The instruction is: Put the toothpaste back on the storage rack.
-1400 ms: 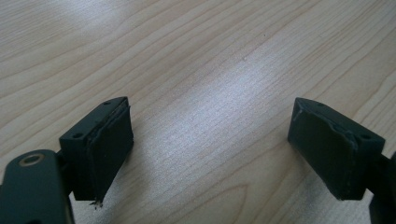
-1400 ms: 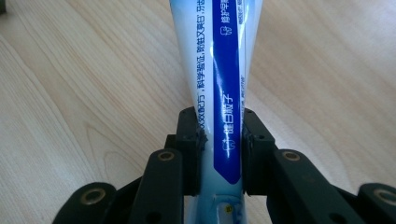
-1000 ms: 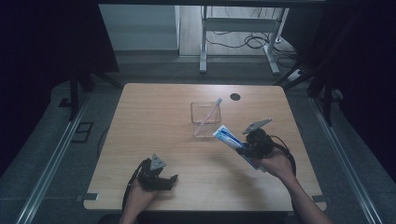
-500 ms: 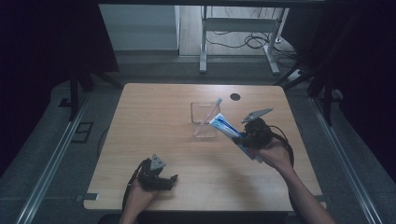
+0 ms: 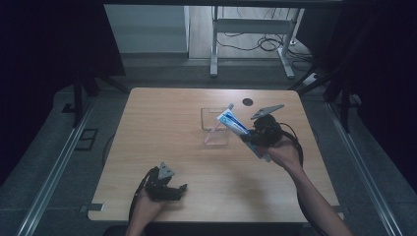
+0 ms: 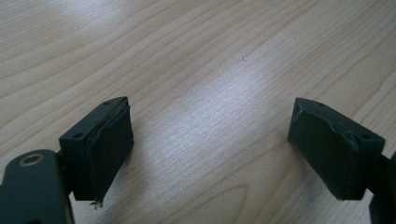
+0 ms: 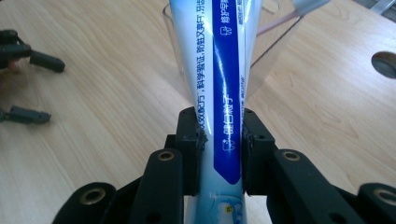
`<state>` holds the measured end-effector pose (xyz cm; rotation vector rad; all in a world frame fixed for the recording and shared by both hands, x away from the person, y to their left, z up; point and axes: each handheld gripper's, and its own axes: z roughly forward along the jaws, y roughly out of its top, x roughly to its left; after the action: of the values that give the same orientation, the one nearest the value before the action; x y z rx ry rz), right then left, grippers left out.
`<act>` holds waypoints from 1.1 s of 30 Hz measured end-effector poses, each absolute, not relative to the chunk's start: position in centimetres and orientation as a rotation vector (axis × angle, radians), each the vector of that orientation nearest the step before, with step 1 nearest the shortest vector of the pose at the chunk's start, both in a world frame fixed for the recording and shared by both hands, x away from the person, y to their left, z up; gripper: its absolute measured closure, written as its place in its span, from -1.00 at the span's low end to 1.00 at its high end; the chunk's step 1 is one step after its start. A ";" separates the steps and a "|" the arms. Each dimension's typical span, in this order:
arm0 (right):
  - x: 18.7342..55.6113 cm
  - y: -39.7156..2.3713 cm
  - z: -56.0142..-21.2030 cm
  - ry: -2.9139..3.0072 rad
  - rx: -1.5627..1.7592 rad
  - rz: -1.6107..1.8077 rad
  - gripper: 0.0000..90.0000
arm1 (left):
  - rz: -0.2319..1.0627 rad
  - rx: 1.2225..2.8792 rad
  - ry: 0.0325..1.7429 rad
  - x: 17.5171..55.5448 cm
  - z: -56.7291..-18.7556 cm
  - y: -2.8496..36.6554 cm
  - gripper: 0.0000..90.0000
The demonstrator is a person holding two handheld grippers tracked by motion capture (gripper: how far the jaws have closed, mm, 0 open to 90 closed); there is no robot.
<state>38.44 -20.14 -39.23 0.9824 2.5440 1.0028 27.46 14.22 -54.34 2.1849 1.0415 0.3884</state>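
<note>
A white and blue toothpaste tube (image 5: 235,124) (image 7: 219,79) is clamped between the jaws of my right gripper (image 5: 253,139) (image 7: 219,140), lifted above the table's right half. Its cap end points up and left, over the rim of a clear square cup (image 5: 215,127) (image 7: 268,51) that holds a toothbrush (image 5: 227,109). My left gripper (image 5: 177,191) (image 6: 210,149) rests near the table's front edge, open, with bare wood between its pads. It also appears far off at the left in the right gripper view (image 7: 28,84).
The wooden table (image 5: 162,123) has a dark round hole (image 5: 247,102) (image 7: 385,63) at the back right. A cable (image 5: 295,142) trails from my right gripper. Dark floor and metal table legs (image 5: 214,44) lie beyond the far edge.
My right gripper has risen and moved left toward the cup with the tube, whose cap end now hangs over the cup's rim. The left gripper has stayed put.
</note>
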 end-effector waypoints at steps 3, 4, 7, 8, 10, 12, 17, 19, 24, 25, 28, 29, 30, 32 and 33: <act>39.0 -19.7 -39.1 2.539 0.981 1.018 0.61 | 0.388 2.182 1.044 27.5 -54.3 14.2 -0.69; 39.2 -19.5 -39.0 2.537 0.979 1.023 0.61 | 0.388 2.181 1.043 27.5 -54.3 14.2 -0.69; 39.7 -18.9 -39.0 2.533 0.965 1.032 0.61 | 0.387 2.180 1.044 27.5 -54.3 14.2 -0.69; 39.9 -18.7 -39.0 2.532 0.967 1.035 0.61 | 0.388 2.180 1.043 27.5 -54.4 14.2 -0.69; 40.2 -18.3 -39.0 2.529 0.960 1.037 0.61 | 0.388 2.181 1.043 27.4 -54.3 14.2 -0.69; 40.6 -17.9 -38.9 2.528 0.962 1.040 0.61 | 0.388 2.182 1.041 27.5 -54.3 14.2 -0.69; 41.4 -17.0 -38.9 2.528 0.953 1.046 0.61 | 0.389 2.183 1.040 27.5 -54.3 14.2 -0.69; 41.8 -16.6 -38.9 2.528 0.950 1.051 0.61 | 0.389 2.181 1.041 27.5 -54.4 14.2 -0.69; 42.6 -15.7 -38.7 2.526 0.942 1.063 0.61 | 0.388 2.178 1.045 27.4 -54.4 14.2 -0.69; 42.8 -15.5 -38.7 2.526 0.940 1.069 0.61 | 0.388 2.179 1.045 27.4 -54.4 14.2 -0.69; 43.2 -15.0 -38.8 2.527 0.929 1.078 0.61 | 0.388 2.179 1.045 27.4 -54.4 14.2 -0.69; 43.4 -14.9 -38.8 2.529 0.929 1.082 0.61 | 0.389 2.181 1.044 27.5 -54.4 14.2 -0.69; 43.5 -14.8 -38.8 2.530 0.928 1.082 0.61 | 0.388 2.180 1.043 27.5 -54.4 14.2 -0.69; 43.9 -14.4 -38.8 2.531 0.923 1.088 0.61 | 0.389 2.181 1.042 27.5 -54.4 14.2 -0.69; 44.0 -14.3 -38.8 2.529 0.923 1.088 0.61 | 0.389 2.181 1.041 27.5 -54.4 14.2 -0.69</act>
<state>44.03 -14.27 -38.78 0.9227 2.5292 1.0878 27.47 14.21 -54.35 2.1811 1.0414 0.3887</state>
